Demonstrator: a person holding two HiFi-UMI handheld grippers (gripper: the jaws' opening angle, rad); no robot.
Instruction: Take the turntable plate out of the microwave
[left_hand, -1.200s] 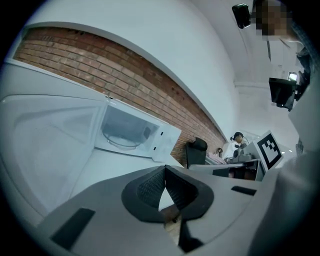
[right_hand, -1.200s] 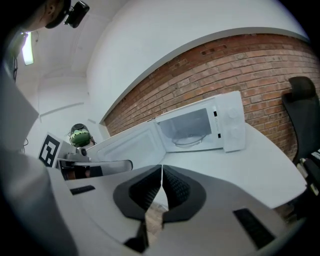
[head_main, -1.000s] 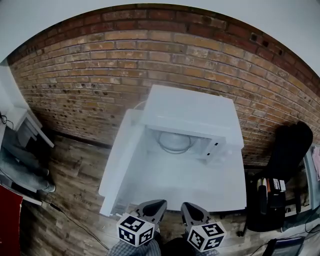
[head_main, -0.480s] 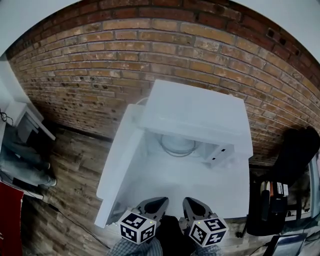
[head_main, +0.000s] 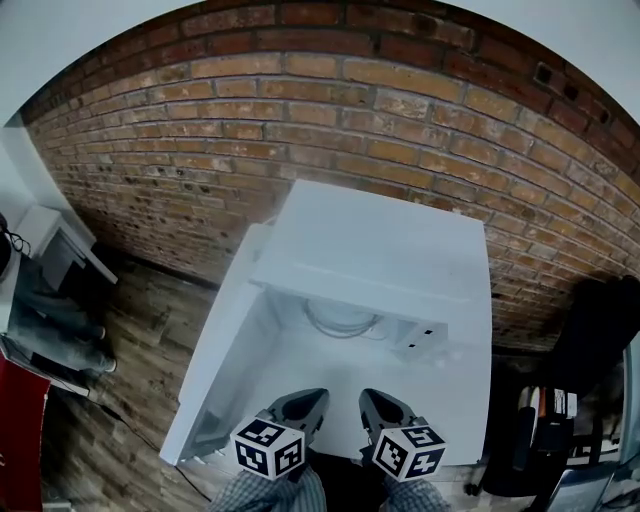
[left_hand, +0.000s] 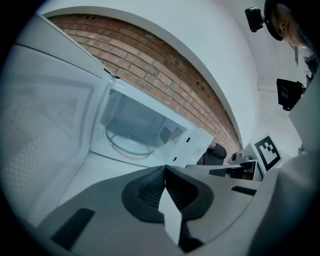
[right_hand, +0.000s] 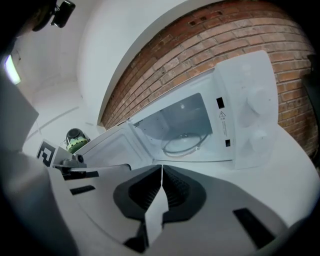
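At the far left, a brown wood-plank floor (head_main: 120, 400) runs along the foot of a red-brown brick wall (head_main: 300, 120). Next comes the white microwave's hinged door (head_main: 215, 370), swung fully open to the left and standing over the left edge of the white flat-topped table (head_main: 440, 390).

The left gripper (head_main: 303, 400), grey with dark ribbed pads and a black-and-white marker cube, is low in the head view at the table's near edge. Its jaws are clenched together with nothing between them. In its own view the tips (left_hand: 165, 167) meet in a thin line and point toward the open cavity.

The clear round glass turntable plate (head_main: 340, 318) lies flat on the cavity floor of the white boxy microwave (head_main: 385, 240), well apart from both grippers. It shows as a pale ring in the left gripper view (left_hand: 129, 145) and the right gripper view (right_hand: 184, 142).

The right gripper (head_main: 375, 400), just beside the left one, is likewise closed tight and empty (right_hand: 161, 166). To the right of the cavity is the microwave's white control panel (right_hand: 252, 115), and beyond the table stands a black chair (head_main: 600, 320).
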